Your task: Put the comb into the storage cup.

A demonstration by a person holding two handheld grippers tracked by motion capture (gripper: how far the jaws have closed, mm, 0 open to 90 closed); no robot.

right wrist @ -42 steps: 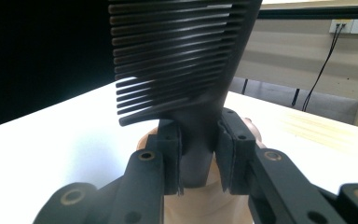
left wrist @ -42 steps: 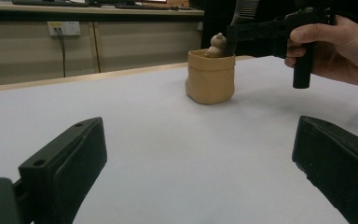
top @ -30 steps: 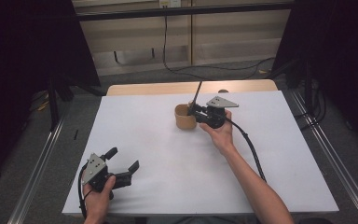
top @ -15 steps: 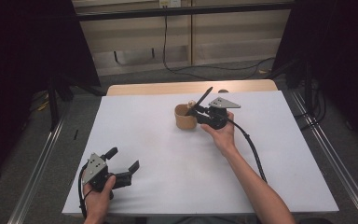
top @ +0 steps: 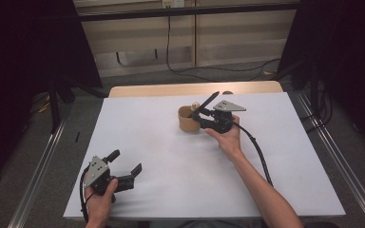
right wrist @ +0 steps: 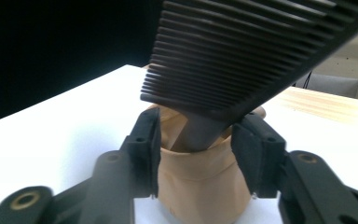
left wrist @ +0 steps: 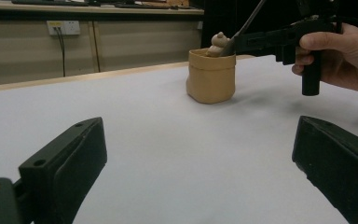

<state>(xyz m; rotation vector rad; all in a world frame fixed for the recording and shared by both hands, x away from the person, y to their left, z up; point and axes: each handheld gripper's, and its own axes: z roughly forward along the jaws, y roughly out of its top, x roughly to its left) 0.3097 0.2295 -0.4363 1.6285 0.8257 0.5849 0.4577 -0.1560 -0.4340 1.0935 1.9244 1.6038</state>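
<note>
A tan soft cup (top: 186, 124) stands on the white table (top: 171, 180), right of its middle. A black comb (top: 209, 100) rests handle-down in the cup and leans up to the right, beside a small tan swirl figure (left wrist: 219, 42). My right gripper (top: 200, 116) is at the cup's rim, and its jaws have just been opening. In the right gripper view the comb (right wrist: 242, 51) has its handle between the parted pads, with a gap on the left side, above the cup (right wrist: 200, 186). My left gripper (top: 127, 161) rests open near the front left corner, holding nothing.
The table's wooden back edge (top: 195, 89) lies just behind the cup. Metal rails (top: 43, 166) run along the floor on both sides. A cable (top: 256, 152) trails from the right gripper along the forearm.
The right gripper's jaws have spread apart around the comb handle. The comb has tipped from nearly upright to a lower lean toward the right. Neither hand has shifted.
</note>
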